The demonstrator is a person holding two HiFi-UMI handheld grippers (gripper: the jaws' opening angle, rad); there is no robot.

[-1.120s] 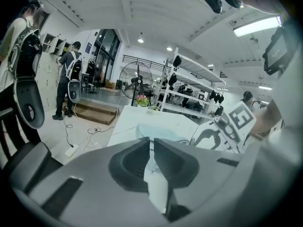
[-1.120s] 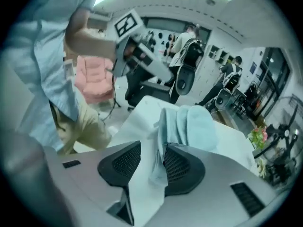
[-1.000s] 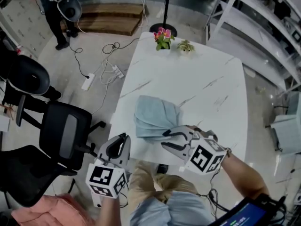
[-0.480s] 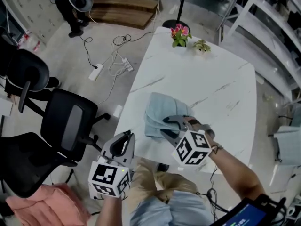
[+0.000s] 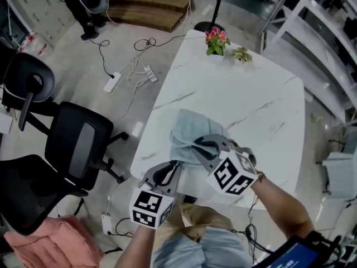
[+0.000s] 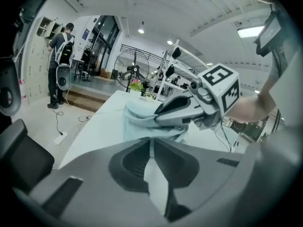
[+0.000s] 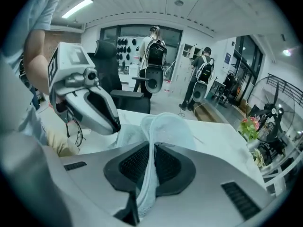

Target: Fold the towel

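The right hand-held gripper (image 5: 202, 148) has just pinched the towel (image 5: 187, 127), ready to fold it; the left hand-held gripper (image 5: 169, 171), shut and empty, has come closer.

- The left gripper (image 5: 174, 165) points toward 1 o'clock in the head view, with its jaws pressed together and its tips near the right one's.
- The right gripper (image 5: 195, 149) points toward 10 o'clock. Its jaws have just been closing and pinch a fold of the towel (image 5: 189, 124).
- The right forearm (image 5: 281, 205) runs back toward 4 o'clock.
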